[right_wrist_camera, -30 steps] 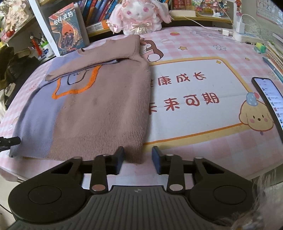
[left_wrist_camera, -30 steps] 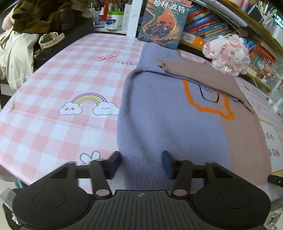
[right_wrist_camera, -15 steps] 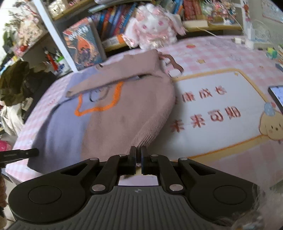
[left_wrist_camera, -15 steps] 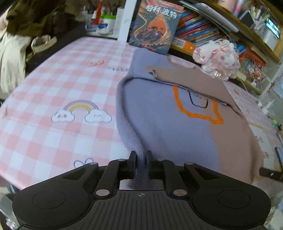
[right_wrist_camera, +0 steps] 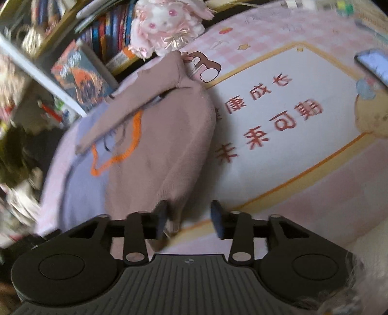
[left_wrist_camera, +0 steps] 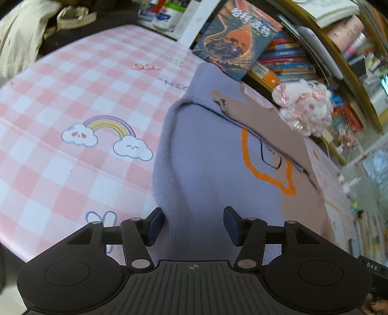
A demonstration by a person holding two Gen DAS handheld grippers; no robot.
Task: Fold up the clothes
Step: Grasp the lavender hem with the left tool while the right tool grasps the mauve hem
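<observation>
Left hand-held gripper (left_wrist_camera: pixel 192 224): jaws opening, lilac hem corner of sweater (left_wrist_camera: pixel 218 169) lies between the pads, no pad pressing it. Not a grip.
Right hand-held gripper (right_wrist_camera: pixel 189 218): jaws opening, mauve hem corner bunched between them, brushing the left pad at most. Frame is motion-blurred, contact hard to call.
Sweater: flat on table (left_wrist_camera: pixel 60 157), two-tone lilac and mauve, orange outline on chest. Hem nearest both cameras, neck toward the bookshelf side.
Sleeve (left_wrist_camera: pixel 262 121): mauve one folded diagonally across the chest. Lilac sleeve not visible as a separate piece; probably tucked under, can't confirm.
Progress: sleeves look in, body narrowed to a rectangle. Hem-to-neck fold not done; both hem corners are loose in the jaws, so I'd call it roughly midway.
Left to do: re-pinch both hem corners, carry them up to the neck, flatten.
Risk: right corner is bunched, may fold crooked.
Around: plush toy (right_wrist_camera: pixel 165 21) and book (left_wrist_camera: pixel 237 38) just past the neck; phone (right_wrist_camera: pixel 373 63) at the table's right edge, well apart from the sweater.
</observation>
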